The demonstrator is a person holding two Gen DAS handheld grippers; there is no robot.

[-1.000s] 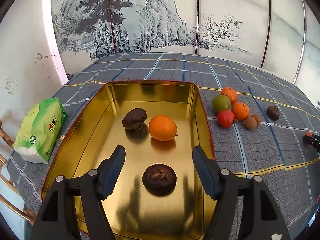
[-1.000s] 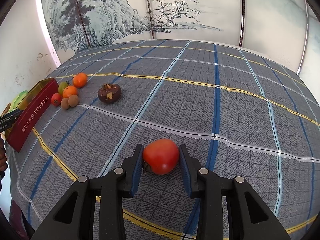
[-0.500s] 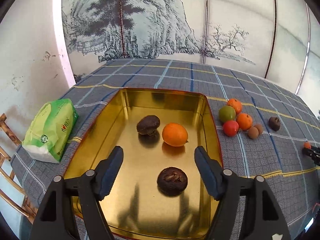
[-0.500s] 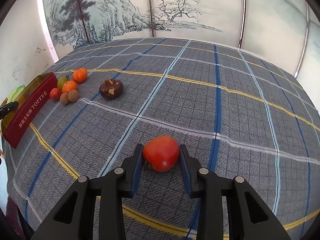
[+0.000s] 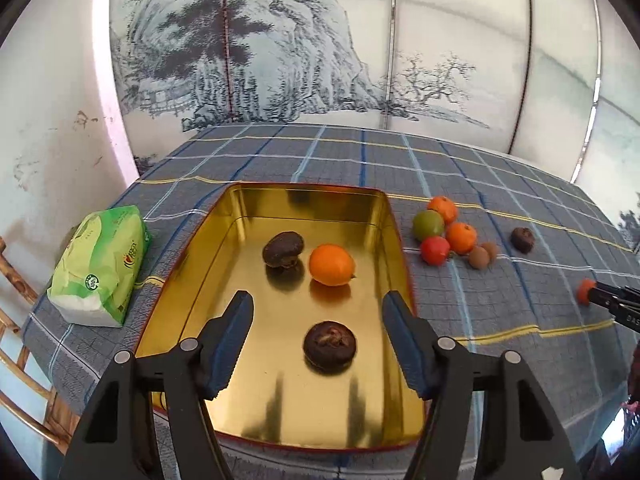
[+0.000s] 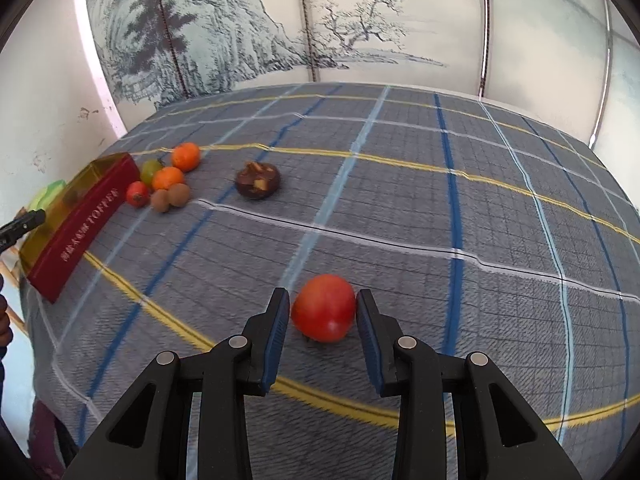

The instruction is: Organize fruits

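With my right hand-held gripper (image 6: 322, 320) clamped on the round red tomato (image 6: 324, 307) between its pads, I carry it level toward the gold tin tray (image 5: 394, 224) under my open, empty left hand-held gripper (image 5: 318, 342).

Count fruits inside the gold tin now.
3. An orange mid-tin, a dark fruit just left of it, another dark fruit nearer the camera between the left tongs. None appears hidden in the tin.
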